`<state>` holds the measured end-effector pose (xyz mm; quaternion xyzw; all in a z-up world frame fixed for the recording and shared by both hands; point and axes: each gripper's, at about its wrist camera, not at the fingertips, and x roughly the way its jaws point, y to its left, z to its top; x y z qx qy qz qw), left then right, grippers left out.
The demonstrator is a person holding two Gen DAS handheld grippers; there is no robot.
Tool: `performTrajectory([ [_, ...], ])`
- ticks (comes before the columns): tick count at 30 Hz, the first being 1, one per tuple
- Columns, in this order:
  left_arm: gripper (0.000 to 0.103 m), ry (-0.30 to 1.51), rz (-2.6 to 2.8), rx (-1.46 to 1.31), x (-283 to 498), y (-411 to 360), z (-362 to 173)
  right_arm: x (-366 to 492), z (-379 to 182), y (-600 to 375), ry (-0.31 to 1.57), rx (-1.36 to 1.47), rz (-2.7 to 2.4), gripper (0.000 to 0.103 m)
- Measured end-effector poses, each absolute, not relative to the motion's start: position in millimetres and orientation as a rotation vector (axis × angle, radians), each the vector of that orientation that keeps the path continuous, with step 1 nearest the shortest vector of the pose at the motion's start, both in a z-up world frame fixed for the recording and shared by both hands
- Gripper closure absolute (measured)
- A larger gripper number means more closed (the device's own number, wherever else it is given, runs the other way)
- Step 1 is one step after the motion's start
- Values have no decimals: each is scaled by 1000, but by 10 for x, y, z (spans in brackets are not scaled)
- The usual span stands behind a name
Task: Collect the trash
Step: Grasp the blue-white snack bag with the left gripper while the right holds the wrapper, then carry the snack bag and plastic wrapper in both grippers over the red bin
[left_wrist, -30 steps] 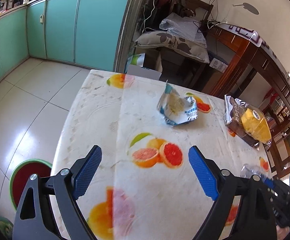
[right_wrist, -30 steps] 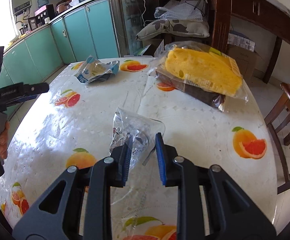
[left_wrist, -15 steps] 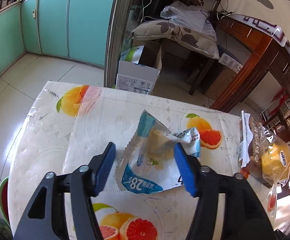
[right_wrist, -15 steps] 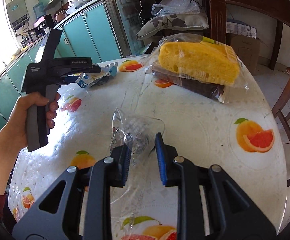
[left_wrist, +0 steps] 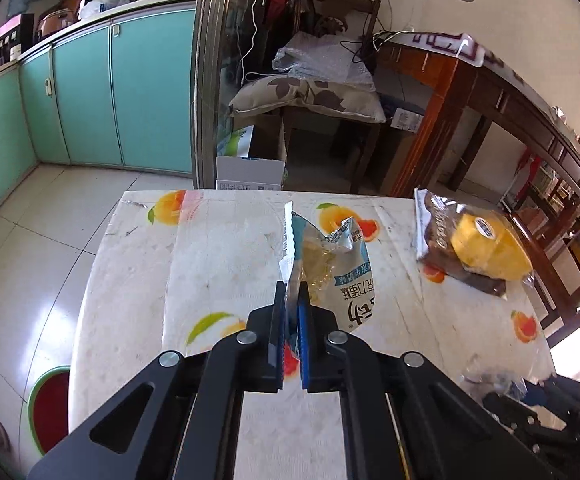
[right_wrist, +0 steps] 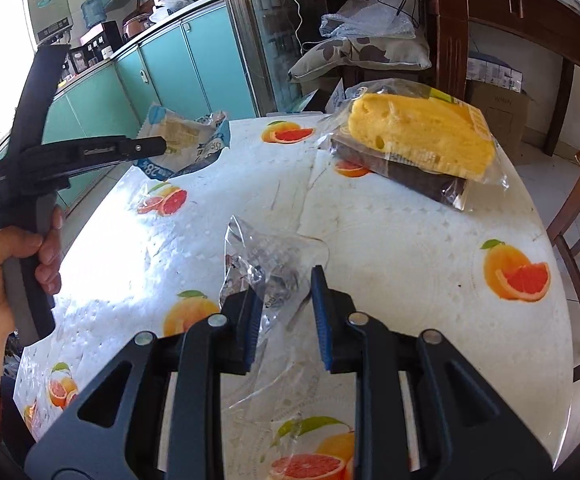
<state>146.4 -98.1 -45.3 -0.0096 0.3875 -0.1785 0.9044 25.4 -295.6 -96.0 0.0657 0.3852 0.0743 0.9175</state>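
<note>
Two hand-held grippers are at work over a table (right_wrist: 390, 240) covered in a white cloth printed with oranges and grapefruit.

Left hand-held gripper (left_wrist: 291, 292): jaws have just been closing and now stand pressed together on the serrated edge of a blue-and-white snack wrapper (left_wrist: 330, 268). The wrapper is crumpled and torn open, and pale crumbs show inside. From the right wrist view the same wrapper (right_wrist: 186, 140) sits at the far left part of the table, its far end raised off the cloth, with the black gripper body reaching in from the left. A person's hand (right_wrist: 14, 264) grips that tool's handle; a dark red sleeve shows at the lower left edge.

Right hand-held gripper (right_wrist: 286, 292): blue pads drawn in close on a crumpled clear plastic wrapper (right_wrist: 266, 264), which bulges up between and beyond the jaws near the table's middle. Its lower part trails onto the cloth under the gripper.

Also on the table: a clear bag of yellow sponge cake over a dark brown slab (right_wrist: 418, 140), lying at the far right side, well apart from both wrappers.

Beyond the table: teal cabinets (left_wrist: 90, 92), a cardboard box (left_wrist: 250, 168) on the floor, and a patterned cushion (left_wrist: 310, 96) on a chair.
</note>
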Motion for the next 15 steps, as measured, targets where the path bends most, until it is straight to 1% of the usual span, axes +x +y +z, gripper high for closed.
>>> performTrajectory([
  [8,99,792,-405,-45,802,-643,-473,150,-948,-2673,799,69,152,79],
  [15,99,740,-384,43,623,-621,-445,-19,-898,-2537,777,78,102,79],
])
